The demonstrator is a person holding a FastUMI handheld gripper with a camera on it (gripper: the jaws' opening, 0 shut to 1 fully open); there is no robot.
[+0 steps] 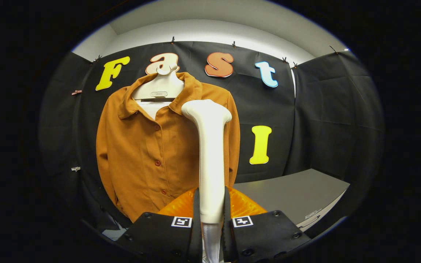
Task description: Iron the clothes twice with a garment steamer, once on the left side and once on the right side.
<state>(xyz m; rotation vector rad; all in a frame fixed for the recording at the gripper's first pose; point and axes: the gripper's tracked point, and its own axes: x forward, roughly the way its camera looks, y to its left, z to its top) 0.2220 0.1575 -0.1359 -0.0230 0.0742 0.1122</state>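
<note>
Gripper view
Gripper (211, 219): at 6 o'clock, its two fingers point forward, each bearing a small square marker on its top face.
Jaws: clenched on the garment steamer, one finger pressing each side of its handle.
Garment steamer (209, 153): a white wand standing upright between the fingers; the handle rises toward 12 o'clock and ends in a wider head that bends toward 11 o'clock (the head overlaps the shirt's chest, though whether it touches the cloth cannot be told).
Steamer hose (210, 239): a pale ribbed piece dropping from the handle's base, low between the fingers.
Shirt (144, 153): a rust-orange button-front shirt with a collar, hanging beyond the fingers toward 10 o'clock from the steamer; its button line runs down the front, one sleeve hangs at its 9 o'clock side, the other side lies partly behind the wand.
Hanger (159, 89): a white shaped hanger filling the open collar, its hook at the shirt's 12 o'clock.
Orange piece (243, 204): a translucent, textured orange surface just ahead of the fingers, either side of the handle (what it belongs to is unclear).
Tabletop (298, 193): a grey surface at 4 o'clock from the steamer head, beside the shirt's hem.
</note>
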